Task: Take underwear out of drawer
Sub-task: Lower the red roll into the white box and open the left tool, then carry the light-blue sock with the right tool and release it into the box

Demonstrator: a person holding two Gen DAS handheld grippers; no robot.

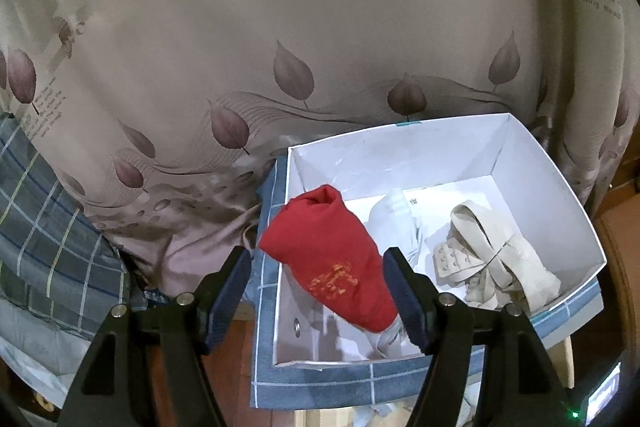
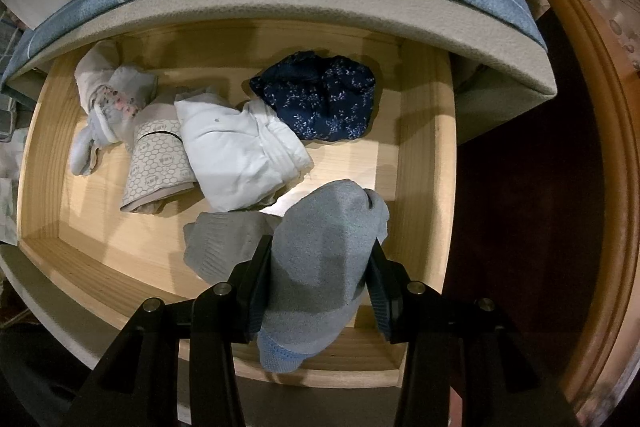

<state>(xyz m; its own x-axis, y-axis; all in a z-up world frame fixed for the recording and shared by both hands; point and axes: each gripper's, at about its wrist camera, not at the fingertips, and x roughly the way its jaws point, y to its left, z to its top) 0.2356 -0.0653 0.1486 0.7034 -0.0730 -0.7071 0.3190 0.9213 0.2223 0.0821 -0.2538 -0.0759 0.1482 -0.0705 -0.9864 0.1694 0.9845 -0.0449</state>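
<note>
Left gripper (image 1: 316,297): jaws spread, nothing pinched. The red garment (image 1: 334,263) sits between and just ahead of the pads, draped over the near-left wall of the white box (image 1: 400,147); it lies against the right pad, clear gap to the left pad. Beyond the right jaw, inside the box: a pale grey-white garment (image 1: 394,223) and a cream bra (image 1: 492,255) further right. Past the jaws, a leaf-print curtain (image 1: 280,47) fills the background.

Right gripper (image 2: 318,291): points down into the wooden drawer (image 2: 428,147), jaws pinching the grey underwear (image 2: 324,247), both pads pressed on its sides. The fabric bulges out ahead of the tips, and its blue-edged end hangs back toward the camera.

Still in the drawer ahead of the jaws:
- a second grey piece (image 2: 224,247), just left of the left pad
- white folded item (image 2: 240,155)
- hex-pattern roll (image 2: 158,163)
- pale floral bundle (image 2: 110,103), far left
- navy floral piece (image 2: 320,99), straight ahead
</note>
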